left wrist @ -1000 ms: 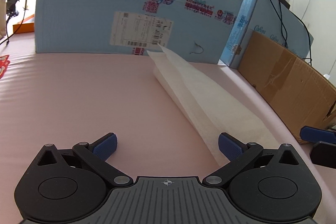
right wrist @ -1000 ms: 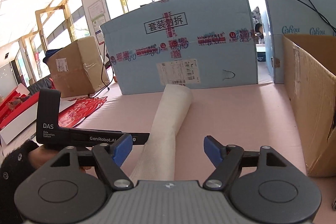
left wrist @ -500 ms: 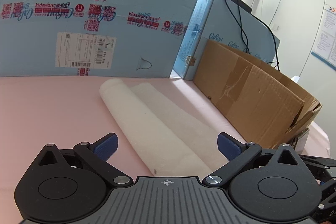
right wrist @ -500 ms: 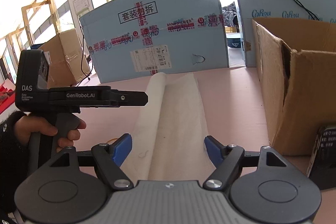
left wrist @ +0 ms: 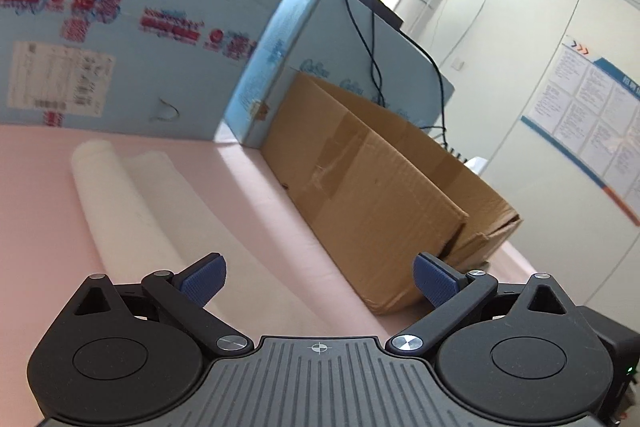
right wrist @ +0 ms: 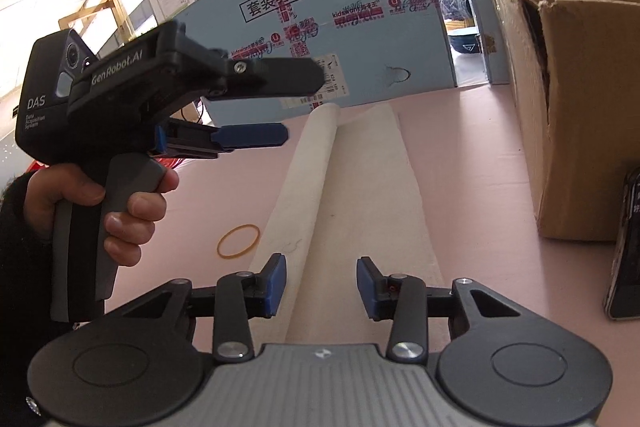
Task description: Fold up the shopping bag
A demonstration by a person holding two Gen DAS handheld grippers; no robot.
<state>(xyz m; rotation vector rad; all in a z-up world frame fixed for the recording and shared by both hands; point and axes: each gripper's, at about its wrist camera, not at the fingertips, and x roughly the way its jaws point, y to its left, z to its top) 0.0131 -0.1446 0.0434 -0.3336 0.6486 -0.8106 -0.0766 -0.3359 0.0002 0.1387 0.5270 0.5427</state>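
Observation:
The white shopping bag (right wrist: pixel 352 195) lies folded into a long narrow strip on the pink table (right wrist: pixel 480 187), running away toward the blue box. My right gripper (right wrist: pixel 322 285) hovers over its near end. Its jaws are closing, with the bag's end below and between the pads, which do not visibly press on it. My left gripper (right wrist: pixel 302 107), held by a hand in a black sleeve, is raised off the table to the left of the bag. In its own view the left gripper (left wrist: pixel 319 281) stands open and empty, with the bag (left wrist: pixel 132 211) off to its left.
A yellow rubber band (right wrist: pixel 239 241) lies on the table just left of the bag. A brown cardboard box (right wrist: pixel 580 107) stands along the right side. A tall blue printed box (right wrist: pixel 340 39) closes off the back. A dark phone (right wrist: pixel 626 247) leans by the brown box.
My left gripper has swung right and risen, so the bag now sits left of its fingers. My right gripper has dipped toward the bag's near end and its jaws have narrowed.

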